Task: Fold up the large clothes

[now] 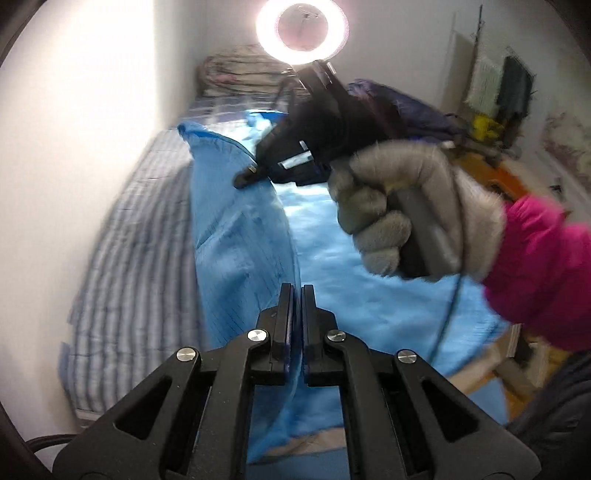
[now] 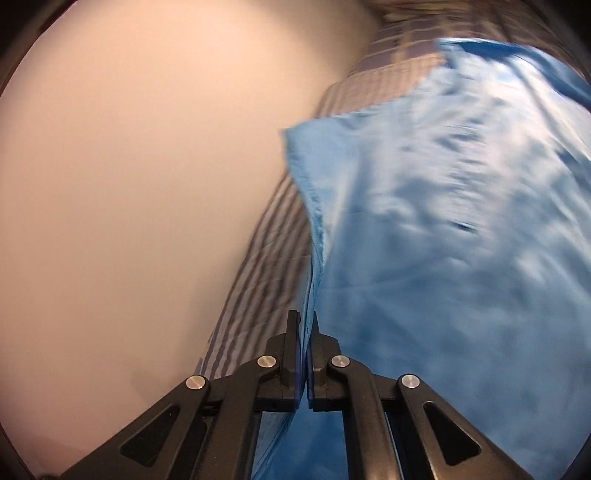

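A large light-blue, thin, slightly shiny garment (image 1: 240, 221) lies spread over a bed covered by a blue-and-white striped sheet (image 1: 122, 258), which runs along a plain white wall (image 1: 74, 129) on the left. The garment's left edge is lifted into an upright fold standing above the rest of the cloth, which stays flat on the bed to the right.

In the left wrist view, the black two-finger left gripper (image 1: 296, 291) sits at the near end of that raised fold, its jaws closed on the blue fabric, with cloth showing between and below them. Farther along the same fold, the black right gripper (image 1: 246, 178) meets the cloth at its upper edge. It is held by a hand in a fuzzy grey glove (image 1: 399, 214) with a bright pink sleeve (image 1: 535, 266) behind it, and a thin dark cable hangs from the handle.

In the right wrist view, the right gripper (image 2: 305, 321) has its jaws pressed together on a stitched hem of the blue garment (image 2: 443, 221), which stretches away to the far right over the striped sheet (image 2: 266, 266).

At the far end of the bed lies a pile of folded patterned bedding (image 1: 236, 70), and a glowing ring light (image 1: 302, 27) stands above it. Both views are motion-blurred.
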A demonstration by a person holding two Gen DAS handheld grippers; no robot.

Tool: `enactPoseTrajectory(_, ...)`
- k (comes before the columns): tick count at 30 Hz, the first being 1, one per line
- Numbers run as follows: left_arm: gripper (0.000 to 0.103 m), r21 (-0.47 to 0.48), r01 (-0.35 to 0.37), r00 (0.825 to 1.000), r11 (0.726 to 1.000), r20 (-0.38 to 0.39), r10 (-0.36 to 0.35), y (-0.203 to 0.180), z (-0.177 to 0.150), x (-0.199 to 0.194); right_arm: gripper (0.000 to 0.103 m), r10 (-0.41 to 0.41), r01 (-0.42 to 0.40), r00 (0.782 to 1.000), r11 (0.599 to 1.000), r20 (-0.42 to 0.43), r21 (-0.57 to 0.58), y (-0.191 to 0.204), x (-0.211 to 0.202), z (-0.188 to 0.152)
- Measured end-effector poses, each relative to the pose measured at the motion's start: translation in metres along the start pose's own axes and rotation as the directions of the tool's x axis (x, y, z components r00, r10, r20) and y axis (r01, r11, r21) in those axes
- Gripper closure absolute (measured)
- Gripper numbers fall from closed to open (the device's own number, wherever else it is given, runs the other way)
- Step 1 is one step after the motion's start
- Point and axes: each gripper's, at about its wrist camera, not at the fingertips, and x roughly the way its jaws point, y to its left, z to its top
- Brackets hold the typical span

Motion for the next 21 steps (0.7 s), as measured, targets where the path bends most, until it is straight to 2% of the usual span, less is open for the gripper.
enactPoseTrajectory(4, 0.101, -0.032, 0.015, 1.000, 0.999, 0.020, -0.015, 0.006, 0.004, -0.021, 0.103, 0.010, -0.013, 1.000, 0.991, 0.026, 0.137, -0.062, -0.021, -0.021)
enactPoseTrajectory(6, 0.101, -0.066, -0.005, 1.000, 0.998, 0.012, 0.006, 0.017, 0.003, -0.022, 0.103, 0.009, -0.012, 1.000, 0.974, 0.016, 0.228, -0.096, -0.022, -0.035)
enactPoseTrajectory(8, 0.101, -0.109, -0.032, 0.999, 0.994, -0.009, 0.031, 0.033, 0.002, -0.018, 0.103, -0.012, 0.012, 1.000, 0.963, 0.000, 0.269, -0.114, -0.019, -0.044)
enactPoseTrajectory(11, 0.101, -0.164, -0.041, 0.999, 0.986, -0.039, 0.035, 0.052, 0.000, -0.020, 0.103, -0.028, 0.031, 1.000, 0.968, -0.013, 0.248, -0.117, -0.016, -0.045)
enactPoseTrajectory(14, 0.101, -0.188, -0.051, 0.998, 0.981, -0.055, 0.041, 0.069, 0.004, -0.024, 0.103, -0.091, 0.098, 0.995, 0.982, -0.047, 0.161, -0.103, -0.018, -0.034)
enactPoseTrajectory(17, 0.101, -0.208, -0.092, 0.995, 0.974, -0.062, 0.081, 0.085, 0.015, -0.027, 0.094, -0.157, 0.165, 0.983, 0.983, -0.099, 0.082, -0.082, -0.018, -0.025)
enactPoseTrajectory(18, 0.100, -0.211, -0.088, 0.995, 0.973, -0.067, 0.076, 0.090, 0.020, -0.028, 0.084, -0.186, 0.192, 0.977, 0.980, -0.104, 0.048, -0.071, -0.019, -0.020)
enactPoseTrajectory(19, 0.092, -0.209, -0.079, 0.995, 0.975, -0.078, 0.064, 0.094, 0.025, -0.027, 0.074, -0.212, 0.215, 0.972, 0.976, -0.102, 0.018, -0.065, -0.023, -0.018)
enactPoseTrajectory(20, 0.084, -0.215, -0.080, 0.994, 0.973, -0.088, 0.063, 0.098, 0.028, -0.025, 0.071, -0.255, 0.253, 0.962, 0.967, -0.095, -0.033, -0.053, -0.029, -0.017)
enactPoseTrajectory(21, 0.066, -0.221, -0.087, 0.993, 0.971, -0.097, 0.067, 0.101, 0.031, -0.023, 0.069, -0.289, 0.281, 0.953, 0.956, -0.089, -0.086, -0.042, -0.035, -0.018)
